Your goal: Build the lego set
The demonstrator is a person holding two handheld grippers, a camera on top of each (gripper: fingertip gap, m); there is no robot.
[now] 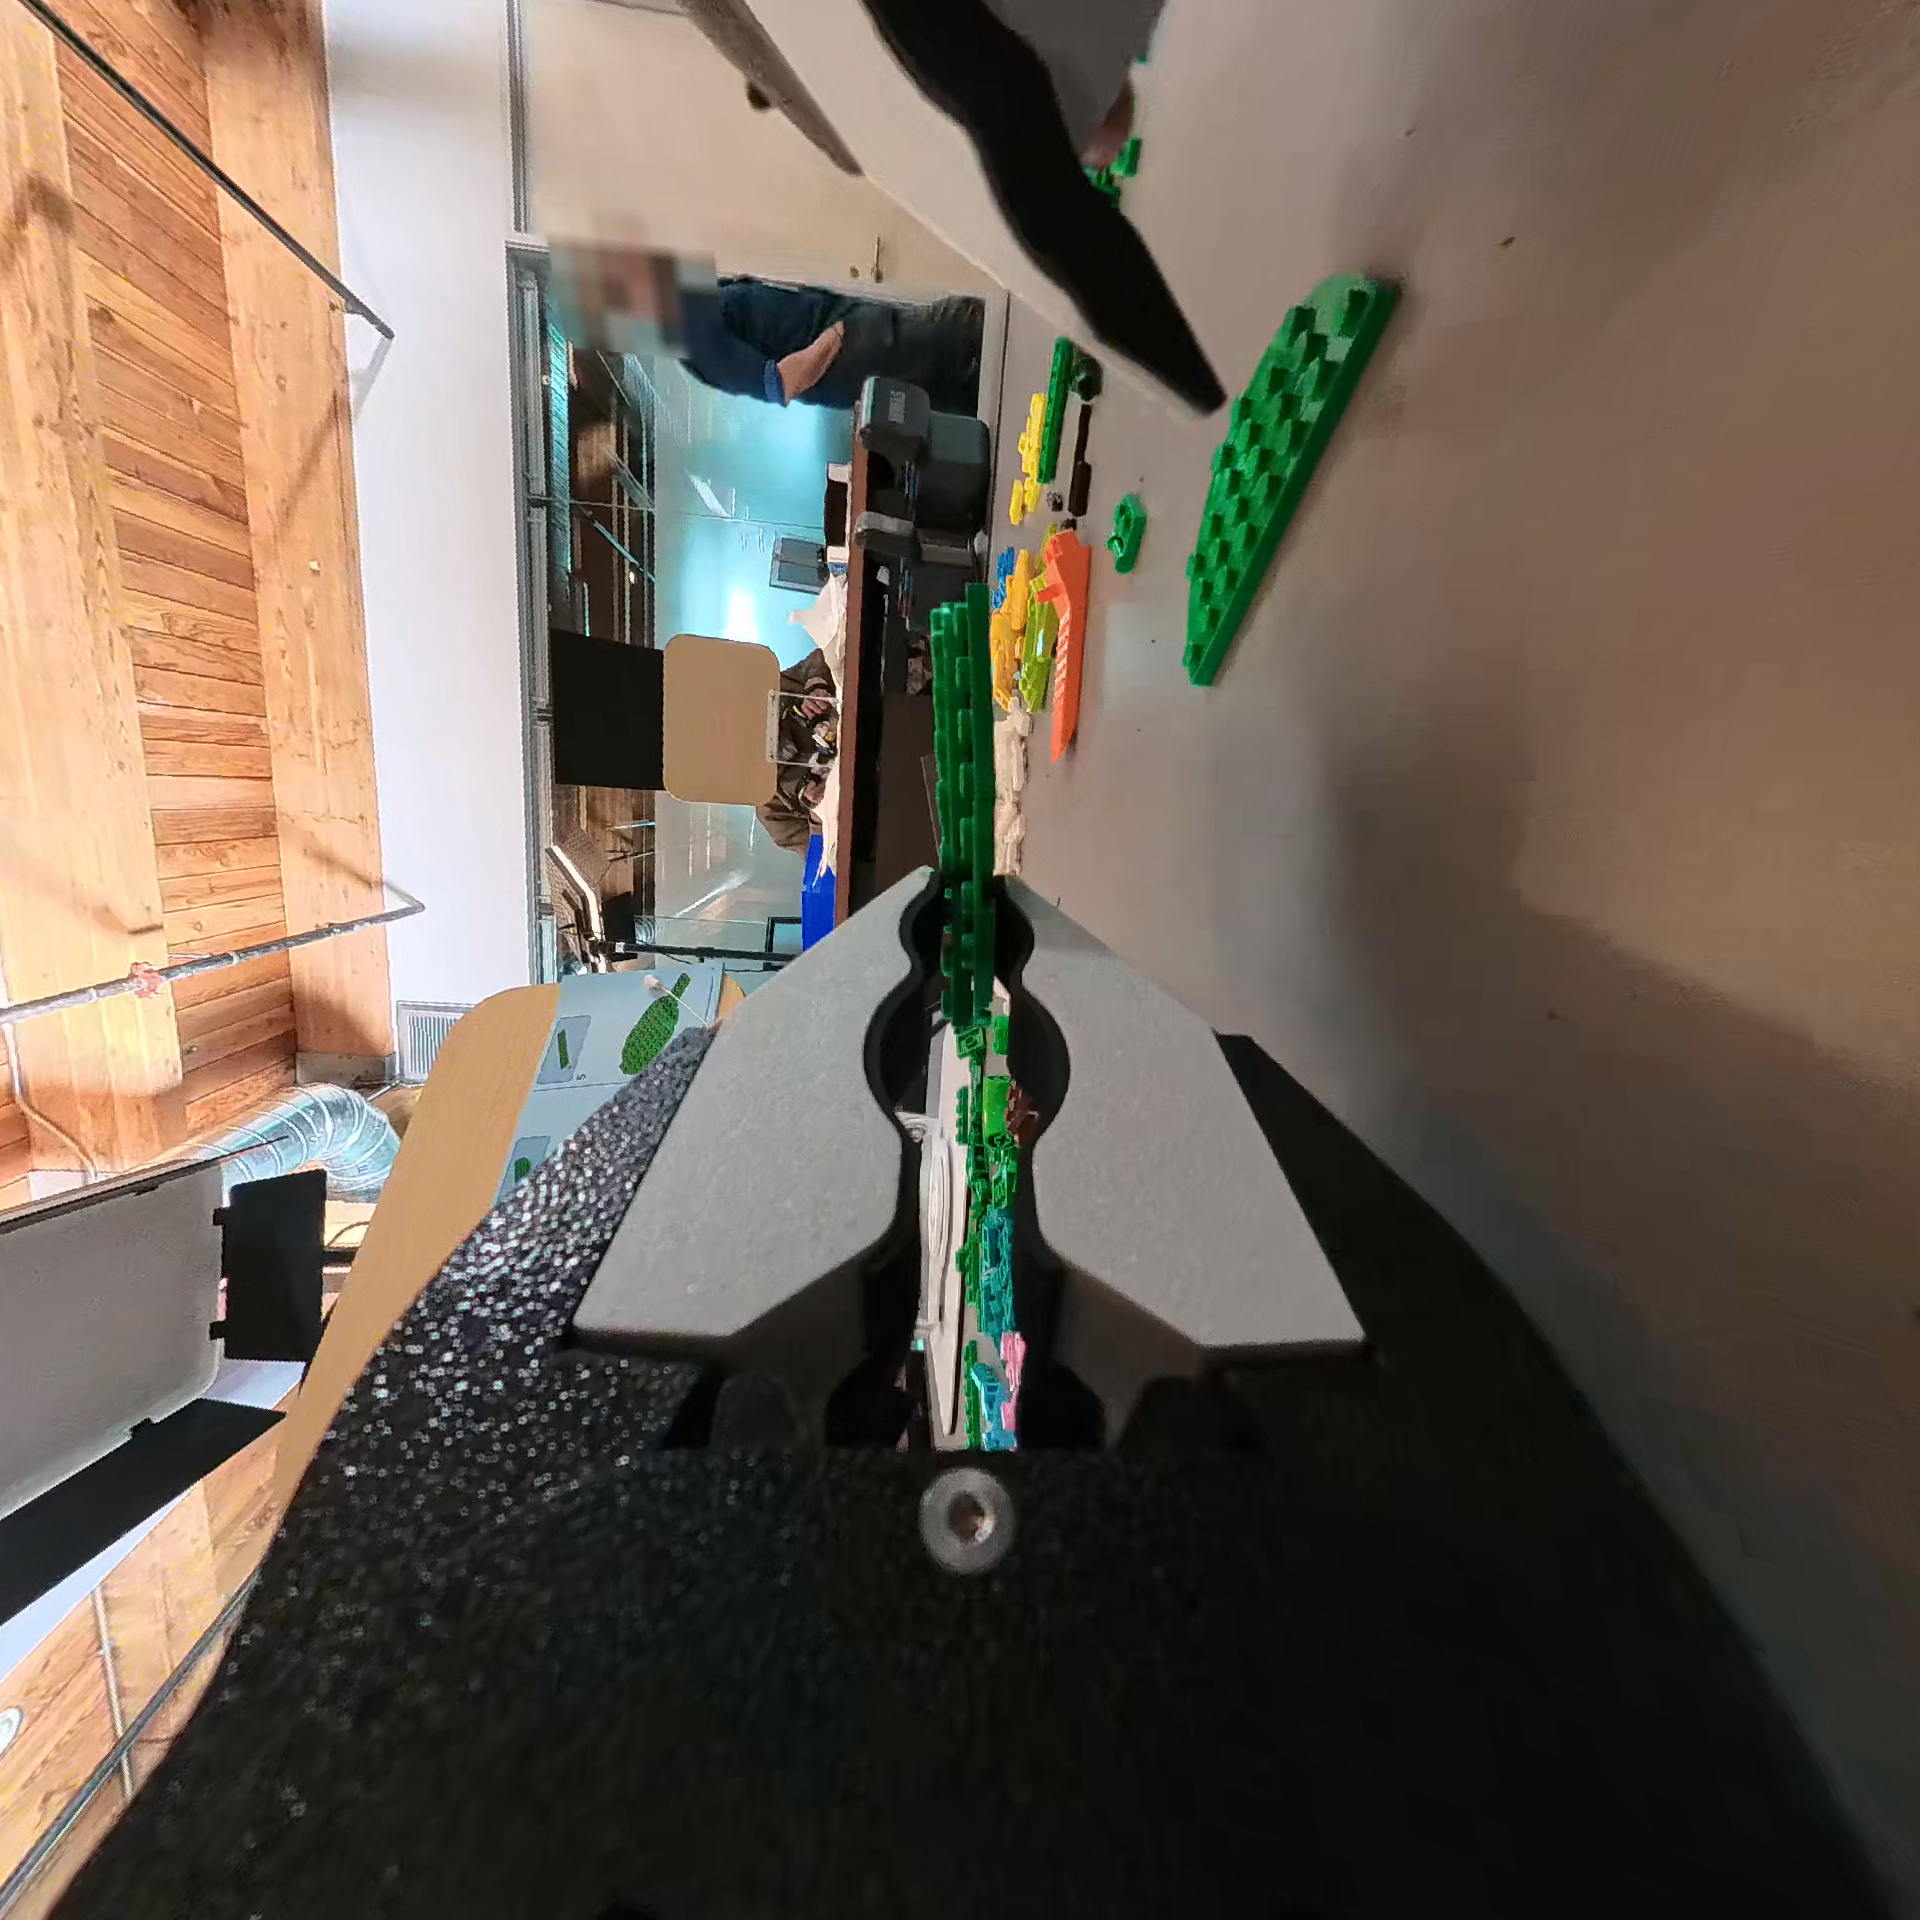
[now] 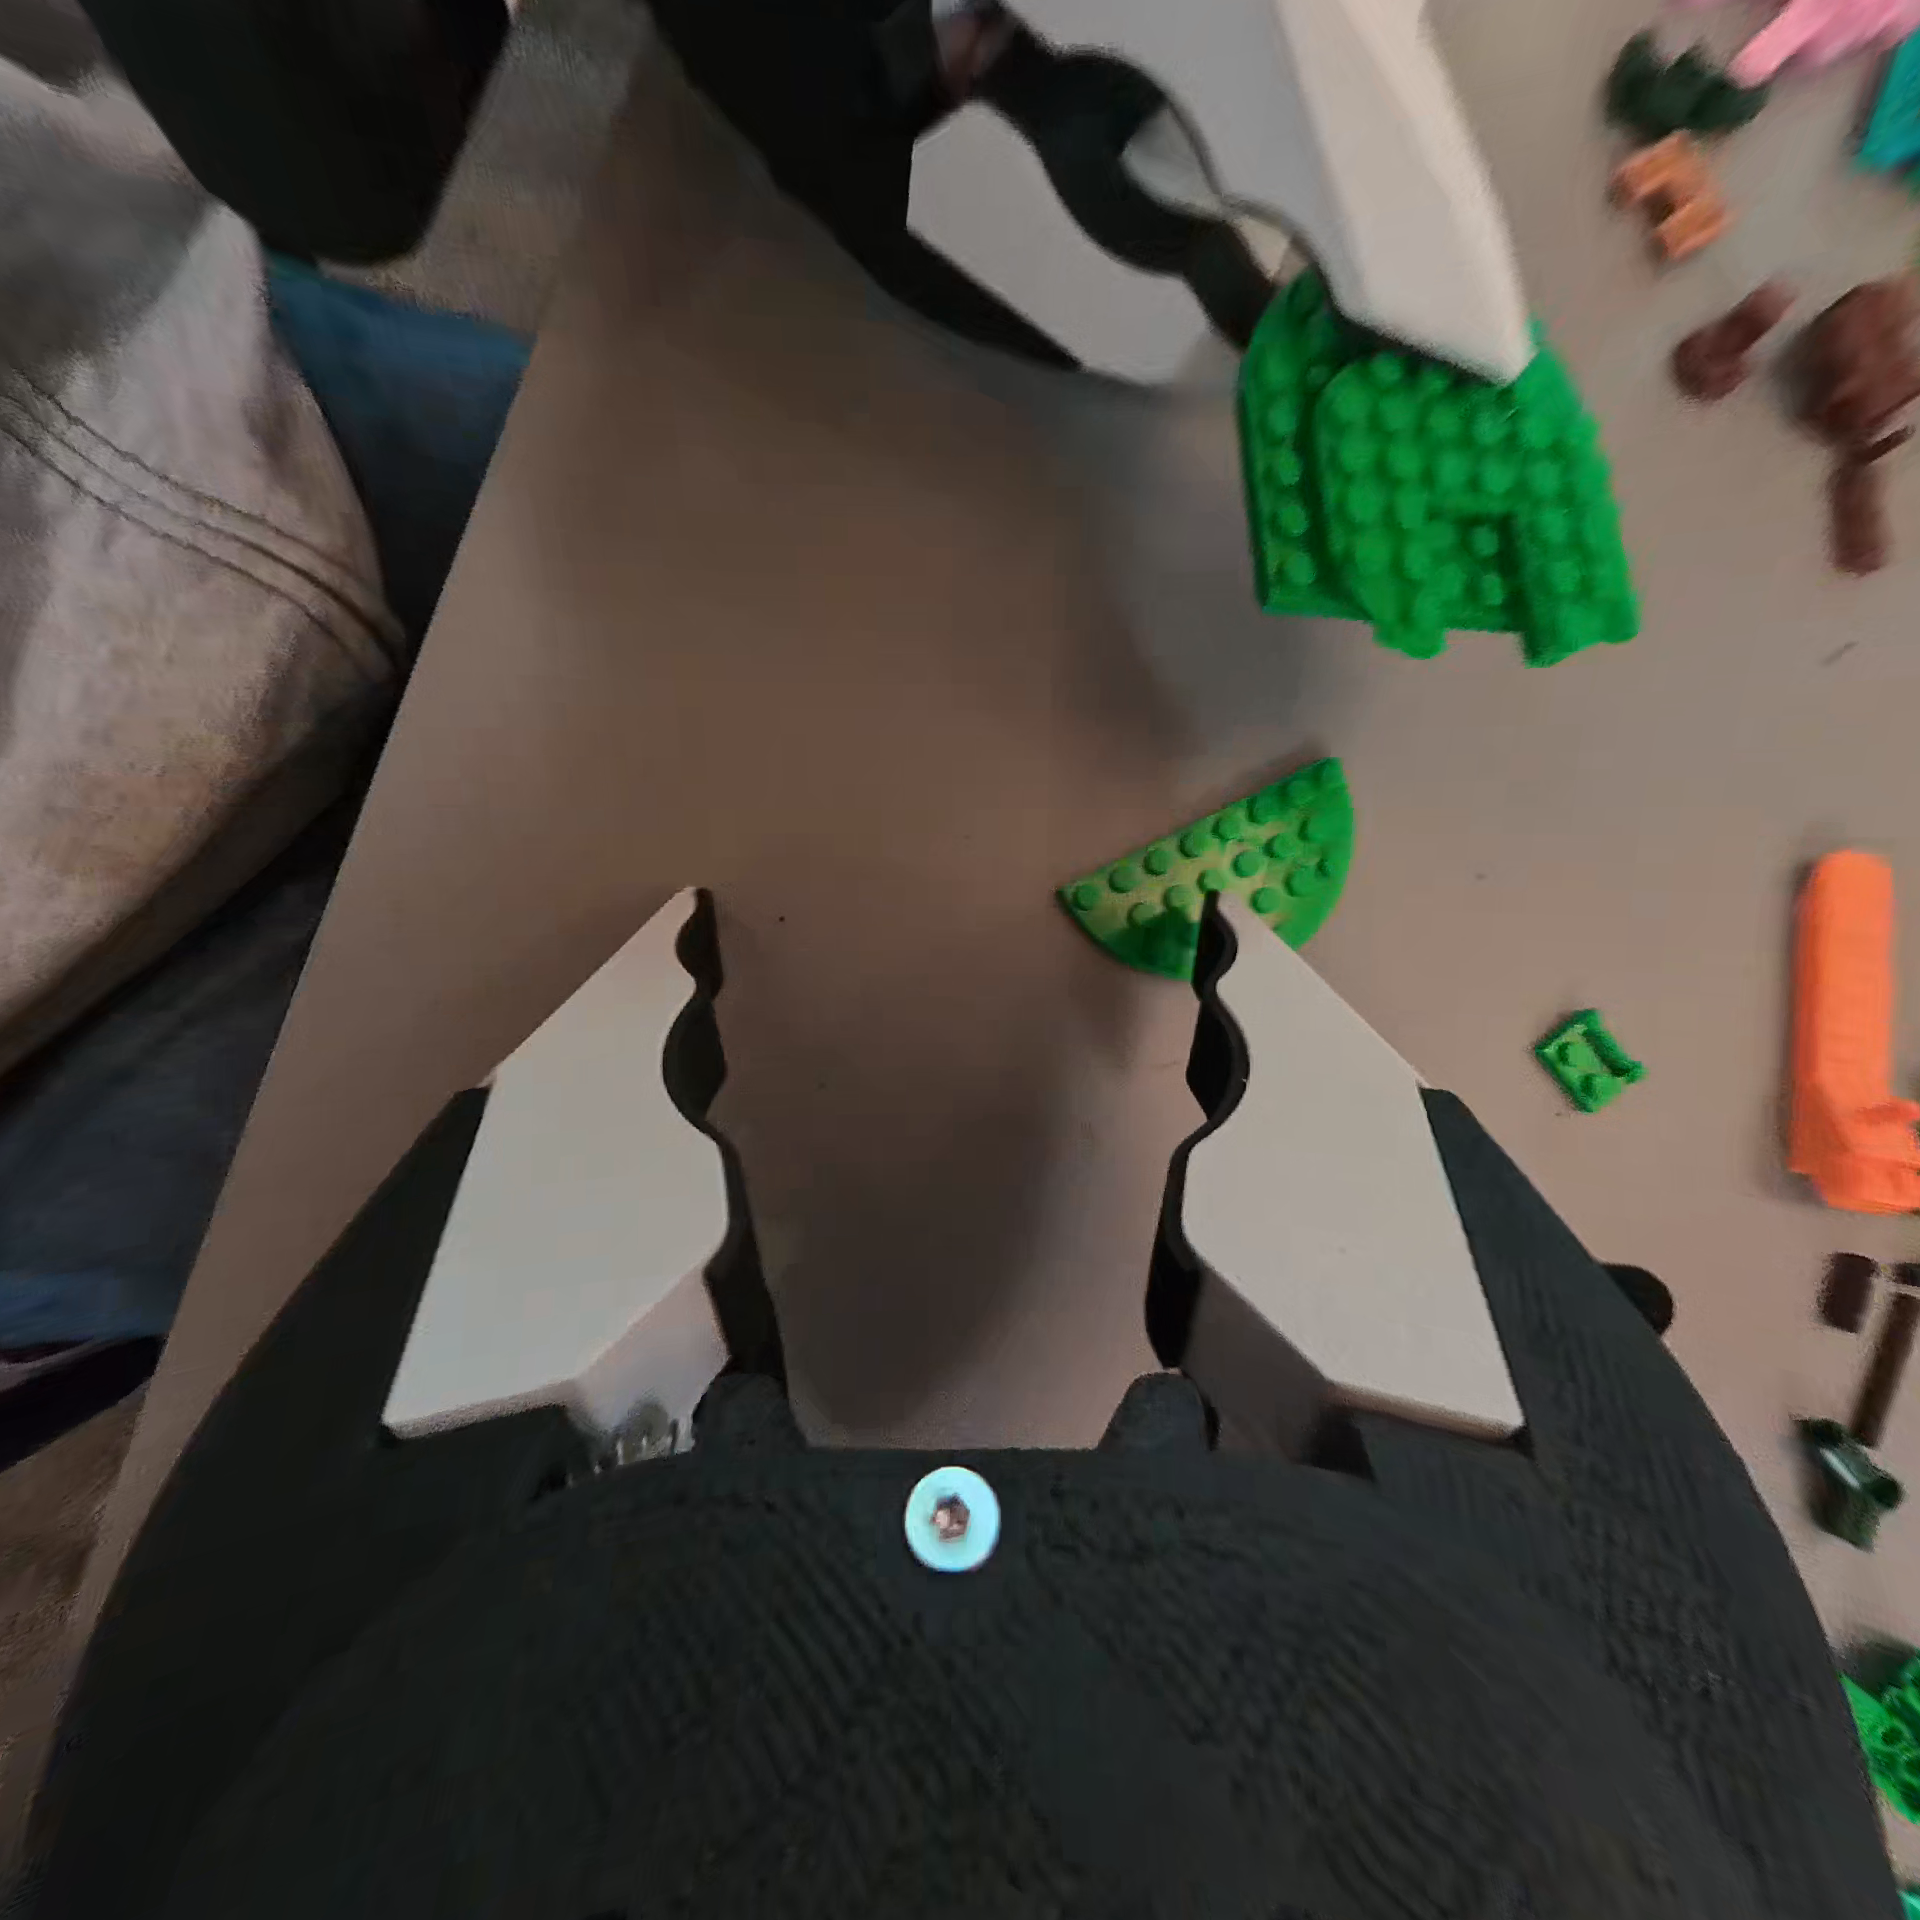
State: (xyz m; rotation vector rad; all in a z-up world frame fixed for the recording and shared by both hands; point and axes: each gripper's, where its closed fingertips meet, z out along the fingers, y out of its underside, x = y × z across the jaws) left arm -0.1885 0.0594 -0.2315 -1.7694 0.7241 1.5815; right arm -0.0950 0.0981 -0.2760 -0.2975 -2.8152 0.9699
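Observation:
My left gripper (image 1: 968, 883) is shut on a green studded plate assembly (image 1: 961, 727), seen edge-on between the pads and sticking out ahead of the fingertips. The right wrist view shows the same assembly (image 2: 1434, 499) at the upper right, held above the table under a white finger (image 2: 1403, 187) of the left gripper. My right gripper (image 2: 953, 899) is wide open with nothing between its pads, over the bare tabletop (image 2: 831, 623). A green half-round plate (image 2: 1247, 852) lies flat by its right fingertip, which overlaps the plate's edge in the picture. That plate also shows in the left wrist view (image 1: 1288, 468).
An orange piece (image 2: 1844, 1039), a small green plate (image 2: 1587, 1060) and brown pieces (image 2: 1849, 416) lie to the right. A pile of yellow, orange and green bricks (image 1: 1039, 623) lies farther off. The table's edge (image 2: 416, 675) runs along the left, with a person's lap beyond it.

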